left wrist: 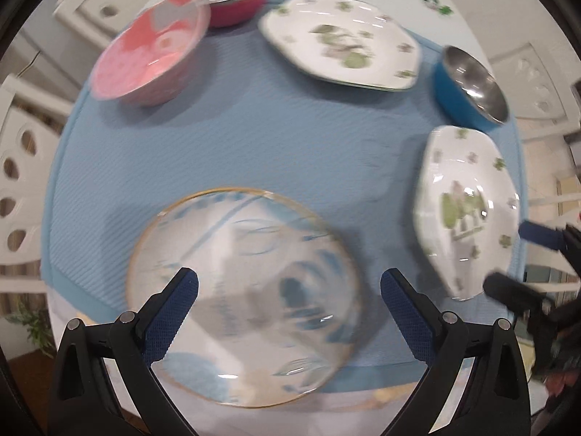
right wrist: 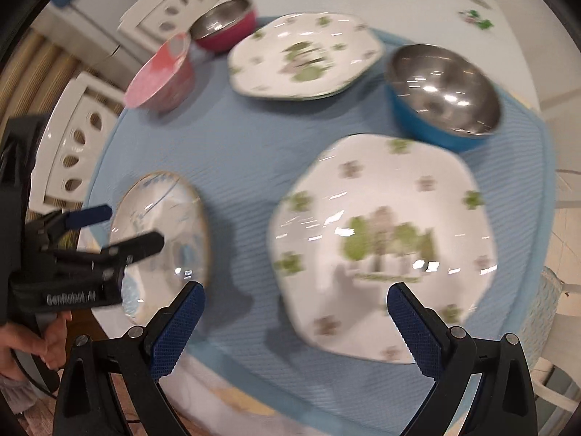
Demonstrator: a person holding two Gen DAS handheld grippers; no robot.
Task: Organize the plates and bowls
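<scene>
While both frames are motion-blurred, the layout reads fine: glass plate (left wrist: 239,294) sits at the near edge of the blue mat (left wrist: 254,138), under the left gripper (left wrist: 289,292), fingers spread wide, nothing held. Near floral plate (right wrist: 381,247) lies under the right gripper (right wrist: 296,310), also wide open and empty. Far side: second floral plate (right wrist: 305,56), pink bowl (right wrist: 159,72), red steel bowl (right wrist: 225,23), blue steel bowl (right wrist: 443,94).

Bright overhead light, motion blur, fisheye-warped edges
</scene>
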